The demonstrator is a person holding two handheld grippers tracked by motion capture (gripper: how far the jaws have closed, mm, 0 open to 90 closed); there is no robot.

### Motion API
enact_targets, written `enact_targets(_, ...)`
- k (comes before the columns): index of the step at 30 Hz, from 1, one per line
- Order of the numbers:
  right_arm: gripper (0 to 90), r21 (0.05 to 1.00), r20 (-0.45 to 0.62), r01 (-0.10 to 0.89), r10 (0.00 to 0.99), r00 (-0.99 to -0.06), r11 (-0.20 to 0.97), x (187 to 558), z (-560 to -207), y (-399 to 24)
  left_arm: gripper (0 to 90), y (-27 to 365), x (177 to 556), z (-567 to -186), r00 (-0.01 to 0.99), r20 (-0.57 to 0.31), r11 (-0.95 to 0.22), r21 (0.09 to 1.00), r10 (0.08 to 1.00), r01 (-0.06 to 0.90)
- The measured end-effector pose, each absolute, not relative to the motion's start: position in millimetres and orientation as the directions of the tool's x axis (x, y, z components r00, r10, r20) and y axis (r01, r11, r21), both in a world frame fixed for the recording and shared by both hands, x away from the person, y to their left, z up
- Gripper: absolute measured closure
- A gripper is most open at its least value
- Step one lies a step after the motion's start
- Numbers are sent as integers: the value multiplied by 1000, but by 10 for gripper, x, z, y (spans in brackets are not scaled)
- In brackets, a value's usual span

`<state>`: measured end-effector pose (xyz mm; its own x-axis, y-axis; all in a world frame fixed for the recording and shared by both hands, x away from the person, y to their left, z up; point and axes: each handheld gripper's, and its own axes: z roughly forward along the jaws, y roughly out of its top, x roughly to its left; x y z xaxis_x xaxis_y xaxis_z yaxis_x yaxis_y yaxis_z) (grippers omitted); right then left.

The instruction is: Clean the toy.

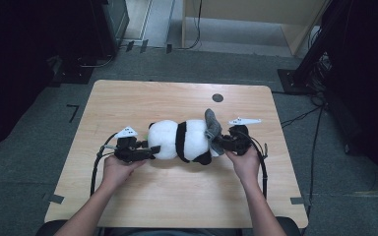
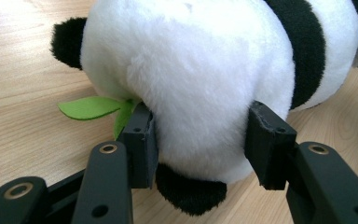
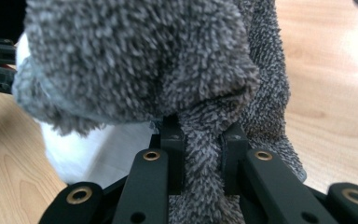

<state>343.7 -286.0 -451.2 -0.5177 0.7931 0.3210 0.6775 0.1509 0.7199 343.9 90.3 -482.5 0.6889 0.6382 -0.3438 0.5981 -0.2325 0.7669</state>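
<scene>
**Sock grip is thin, and the panda is soft**

Dark floor and black stands ring a pale wooden table, and at its centre lies a plush panda, stretched along the three-to-nine line. A grey fuzzy sock sits at the panda's three o'clock end, part of it standing up toward twelve.

On the nine o'clock side, the left gripper has its jaws clamped around the panda's white rounded end; in the left gripper view the pads dent the fur on both flanks, with a green felt leaf poking out just beside one jaw. The right gripper is closed tight on a fold of the sock; in the right gripper view only a narrow ridge of fleece sits between the pads.

My reading is that the sock is being worked along the panda's end while the other hand steadies the toy. Several things could spoil that:

- The pinch holds fleece pile more than fabric, so a firm pull may let the sock slide free.
- The left hold squeezes stuffing, not anything firm; a tug toward three o'clock could drag the panda out of those jaws or skid it across the wood.
- The leaf lies touching the left jaw and could get caught or bent.
- Pulling upward rather than along the body may simply lift the toy.
</scene>
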Motion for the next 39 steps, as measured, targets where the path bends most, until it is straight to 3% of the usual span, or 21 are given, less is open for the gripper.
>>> enact_targets(18, 774, 536, 317, 803, 819, -477, 260, 3605, -4896, -2838, 503, 922, 3466, -4818, 693, -346, -245, 760, 632, 602)
enact_targets(29, 778, 711, 302, 694, 844, -444, 111, 3398, -4356, -3132, 505, 922, 3476, -4810, 699, -340, -255, 759, 629, 598)
enact_targets(34, 778, 770, 277, 627, 823, -497, 120, 3294, -4049, -3041, 506, 922, 3475, -4809, 695, -348, -248, 758, 629, 603)
enact_targets(39, 777, 789, 211, 576, 785, -582, 215, 3237, -3875, -2718, 508, 917, 3469, -4804, 694, -348, -245, 759, 630, 603)
